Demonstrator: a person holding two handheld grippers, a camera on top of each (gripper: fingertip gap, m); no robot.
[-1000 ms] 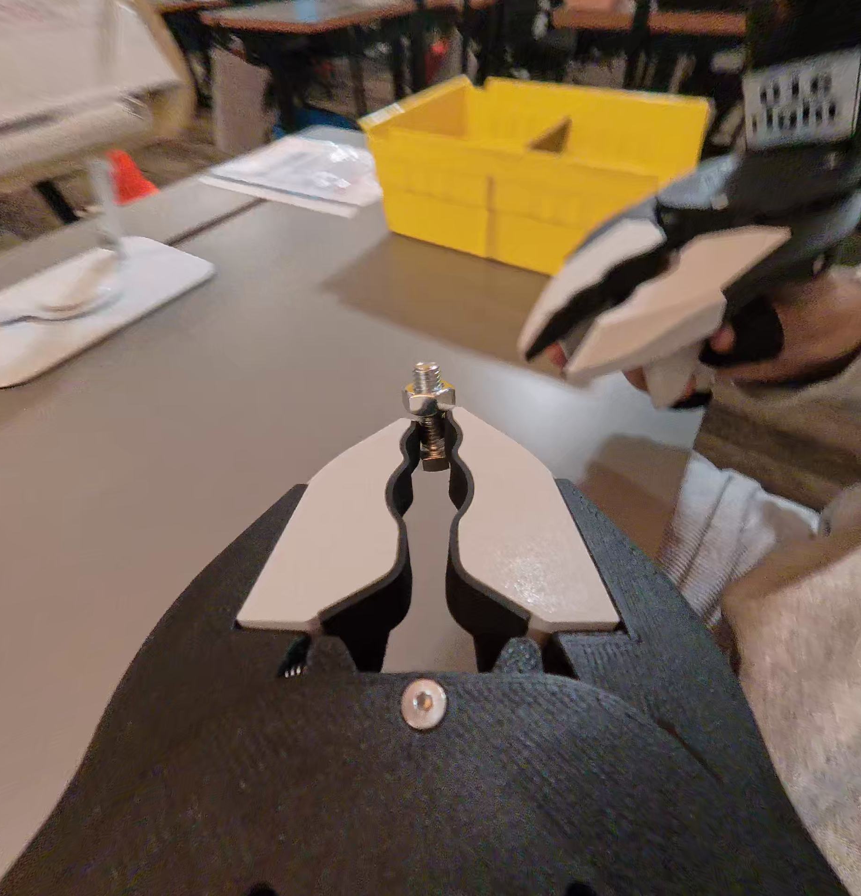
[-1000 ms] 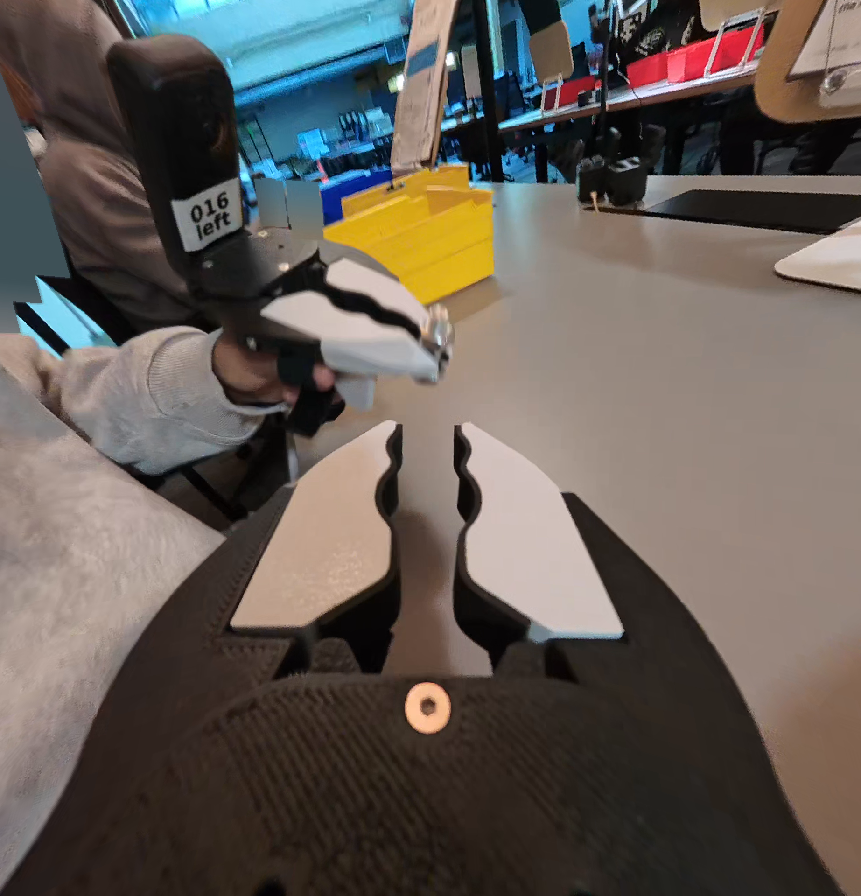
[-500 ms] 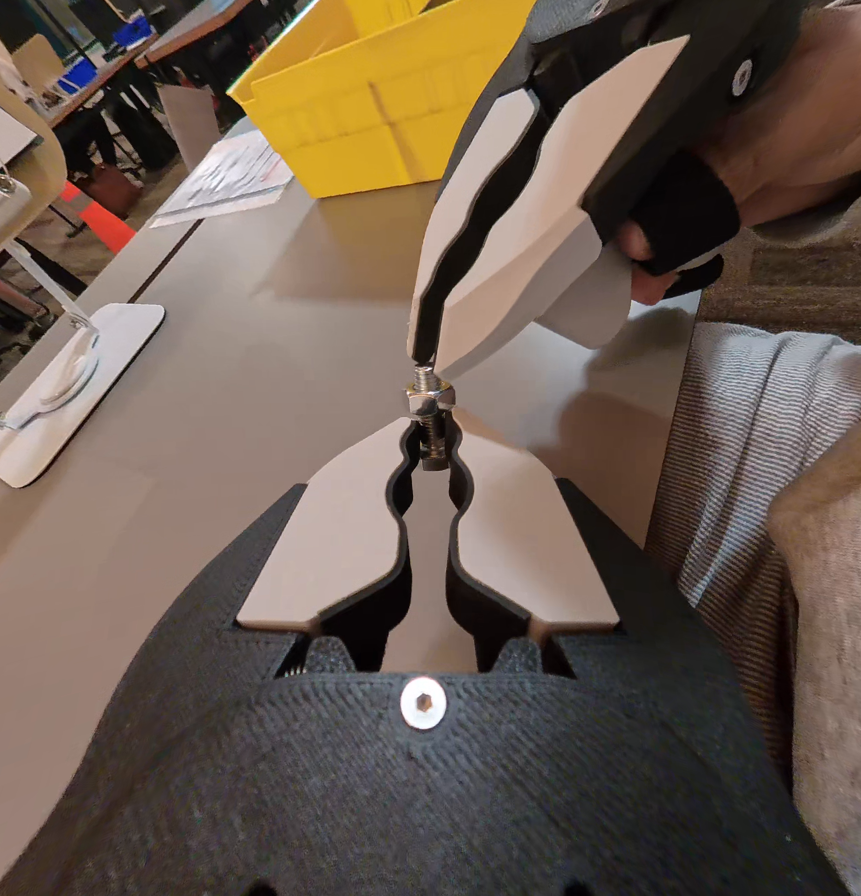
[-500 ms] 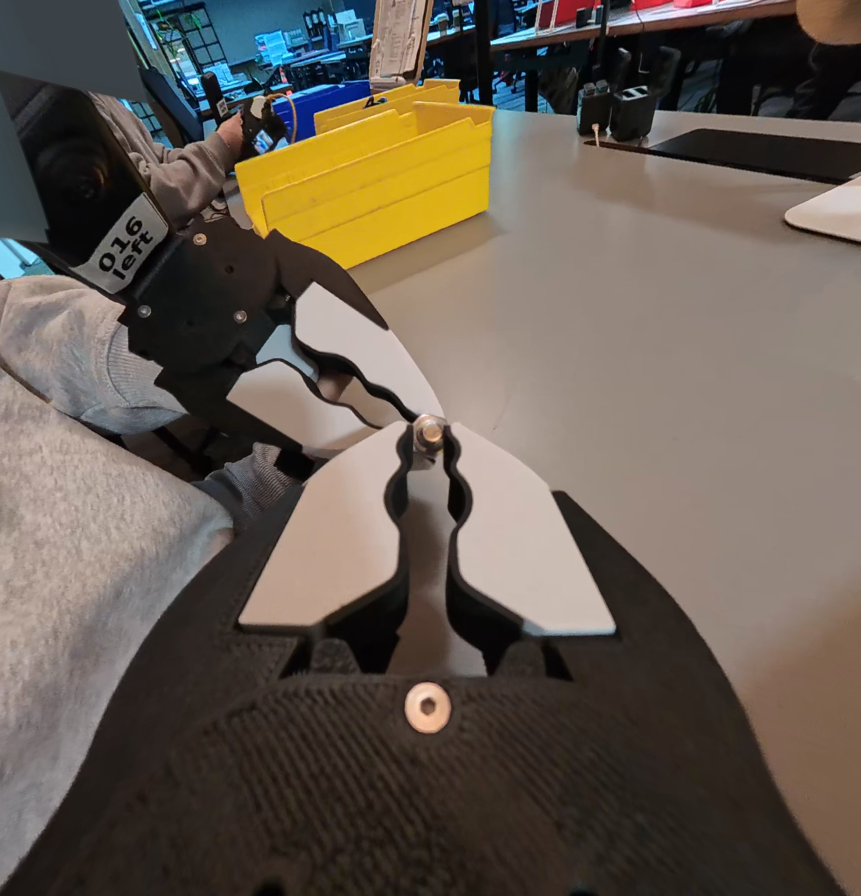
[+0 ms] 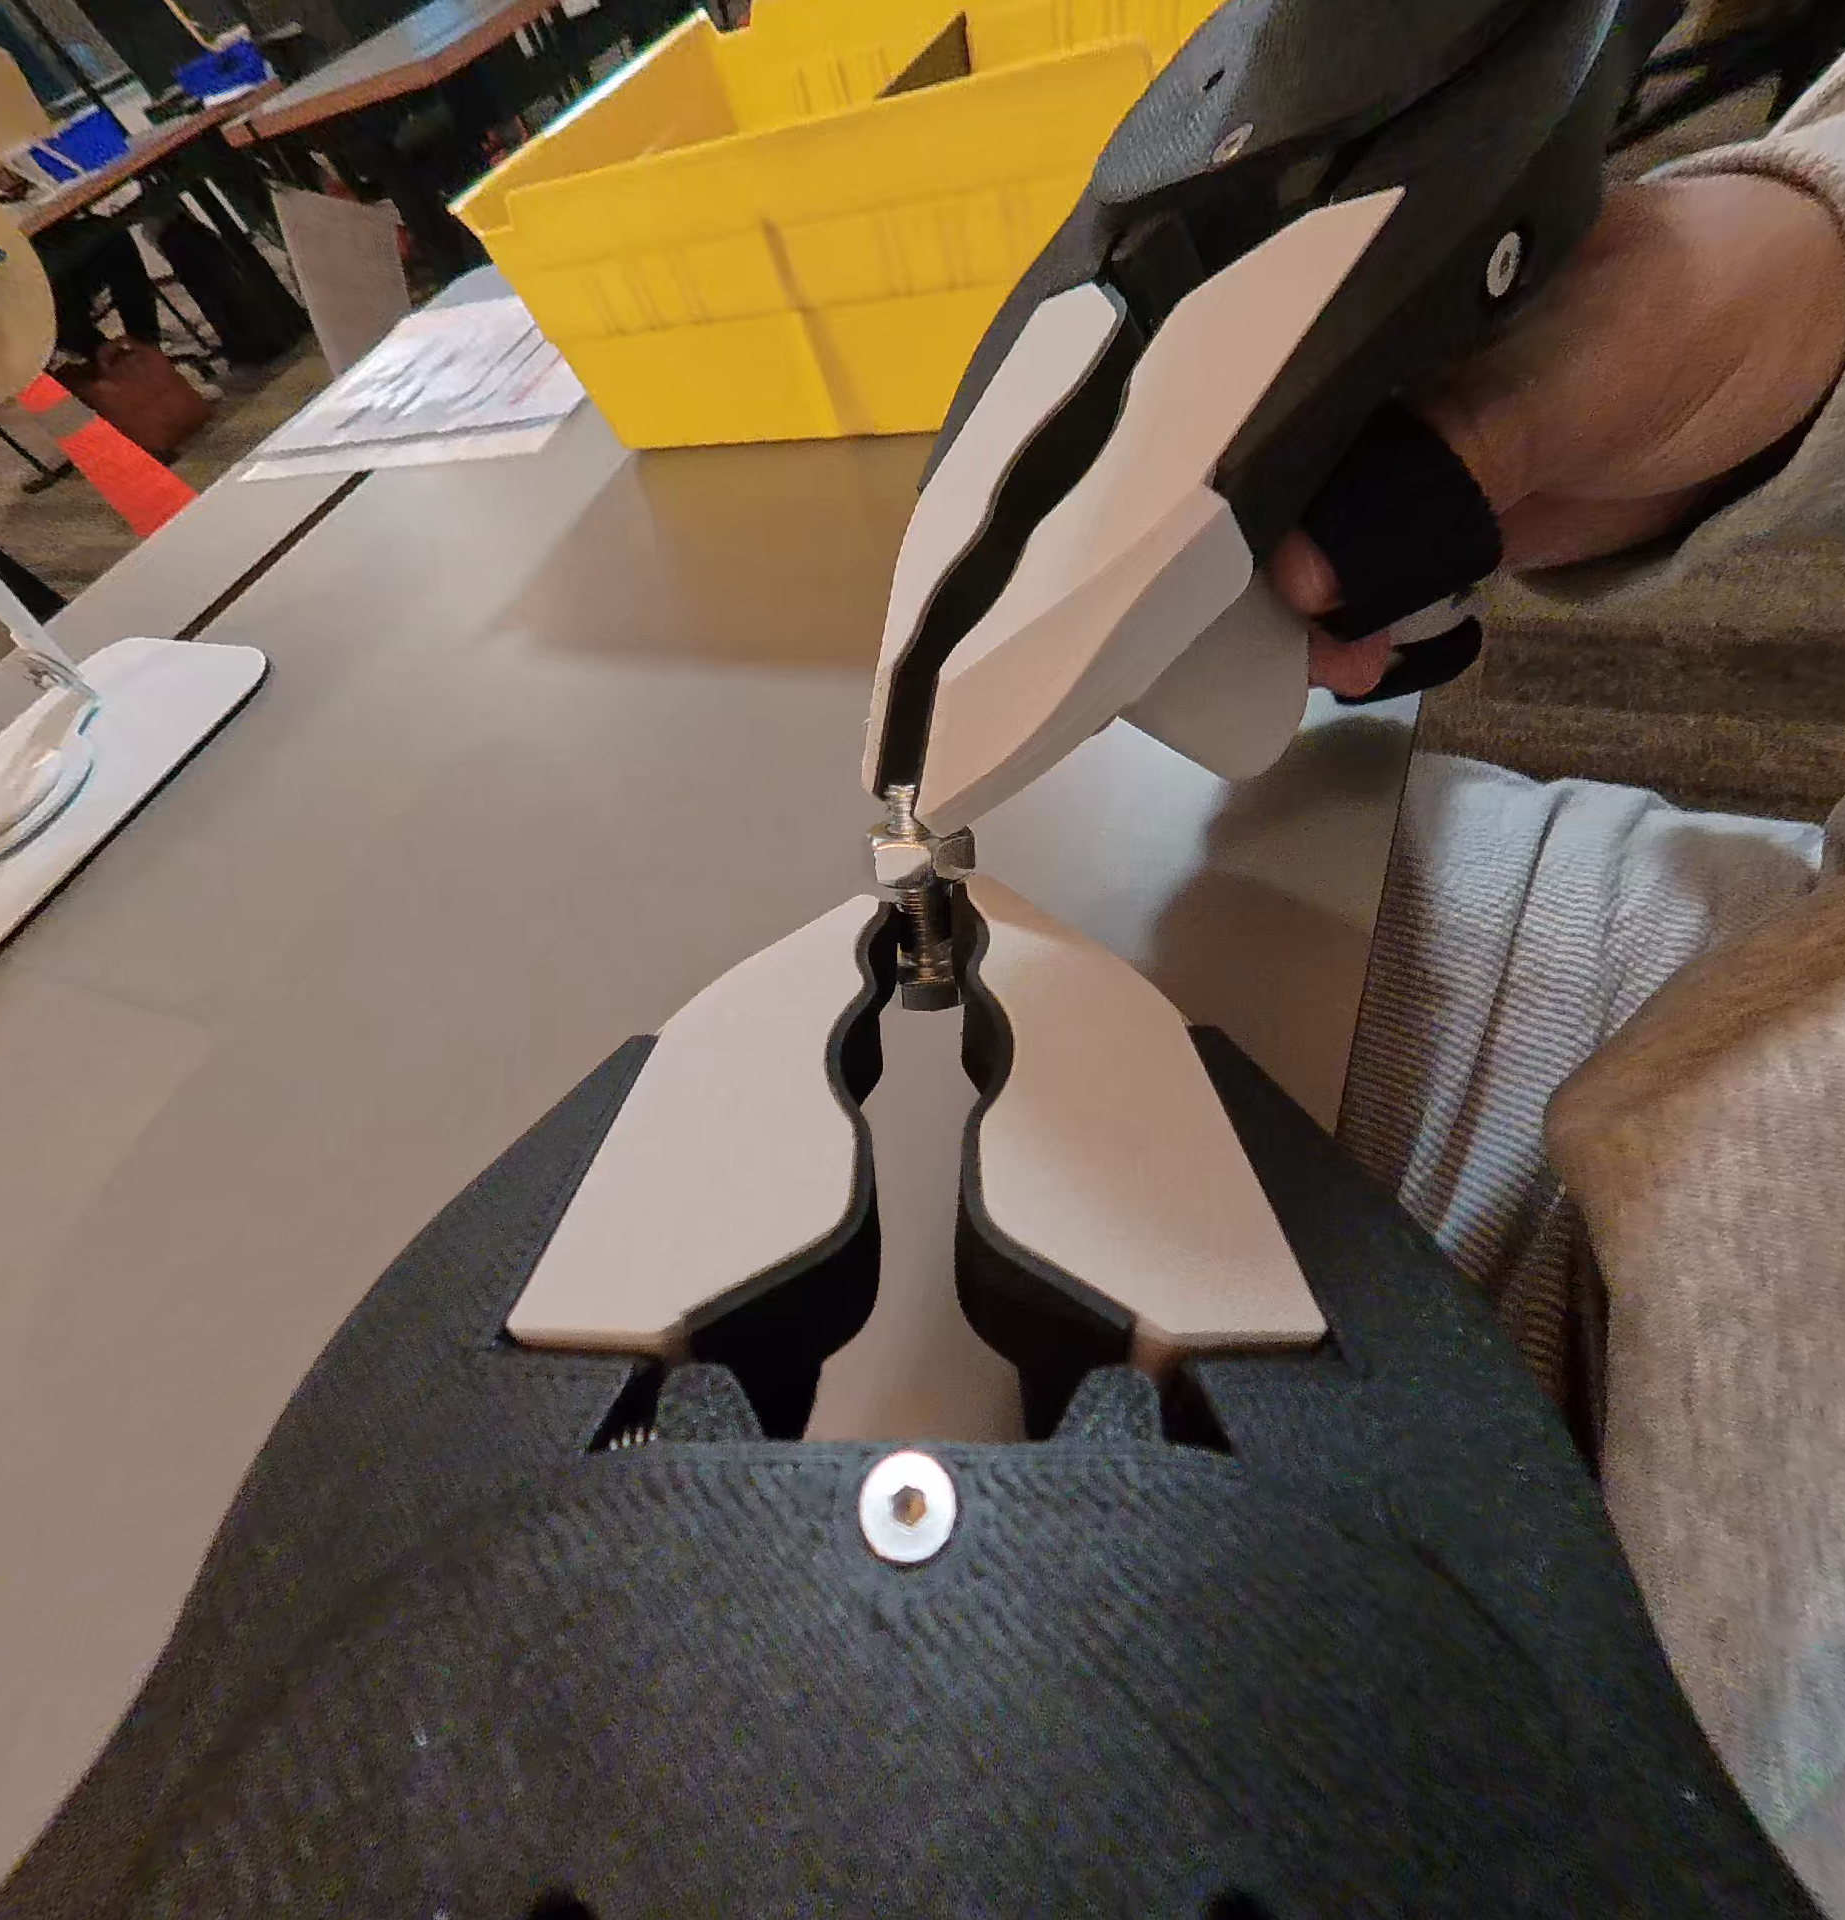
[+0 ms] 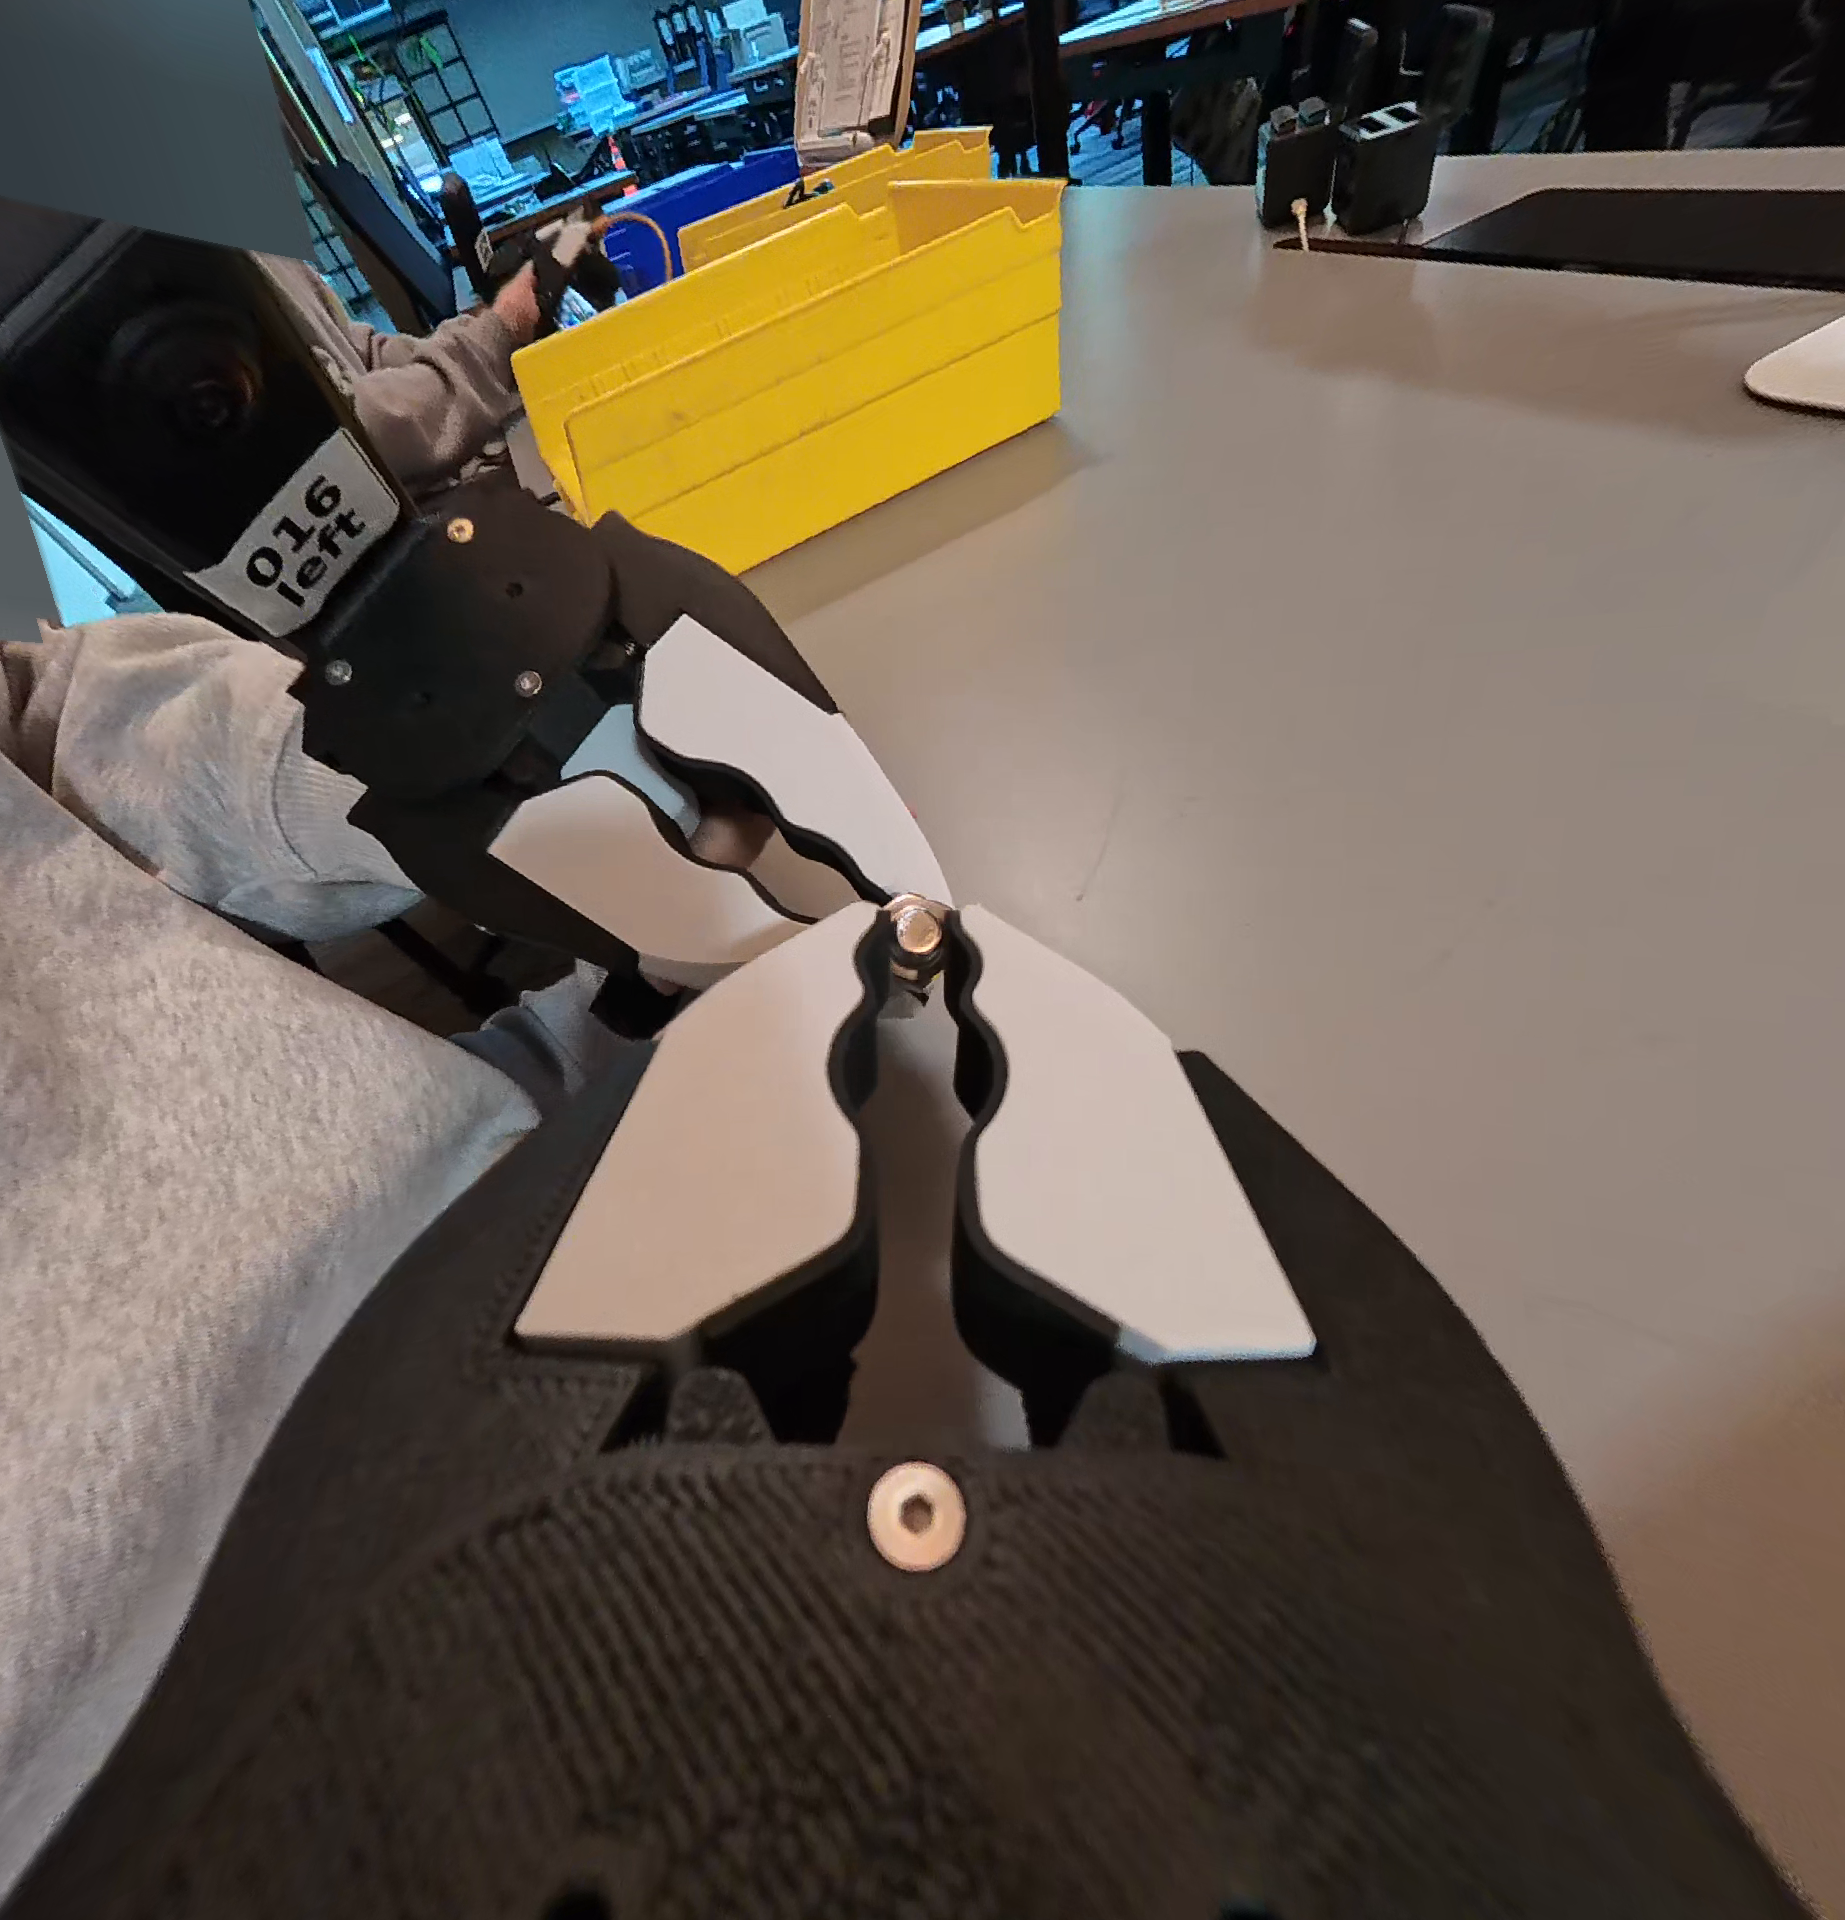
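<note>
A small steel bolt (image 5: pixel 924 928) stands upright between the tips of my left gripper (image 5: pixel 923 914), which is shut on its lower shank just above the head. A hex nut (image 5: pixel 913 857) sits on the thread above those tips. My right gripper (image 5: pixel 897 792) reaches down from the upper right. Its tips are closed on the bolt's threaded end, resting against the nut's top. In the right wrist view my right gripper (image 6: pixel 916 920) pinches the bolt end (image 6: pixel 916 931), and the left gripper's fingers (image 6: pixel 793 790) come in from the left.
Both grippers are above a grey table (image 5: pixel 378 831) near its edge. A yellow bin (image 5: pixel 793 260) stands behind, also in the right wrist view (image 6: pixel 793 416). A white stand base (image 5: pixel 118 717) and a sleeved paper (image 5: pixel 450 384) lie left. A grey sleeve (image 5: pixel 1676 1351) is right. Left and right tips are no more than a few centimetres apart.
My right gripper was open and apart a second ago. It has moved onto the bolt's top and shut there. My left gripper kept hold of the bolt.
</note>
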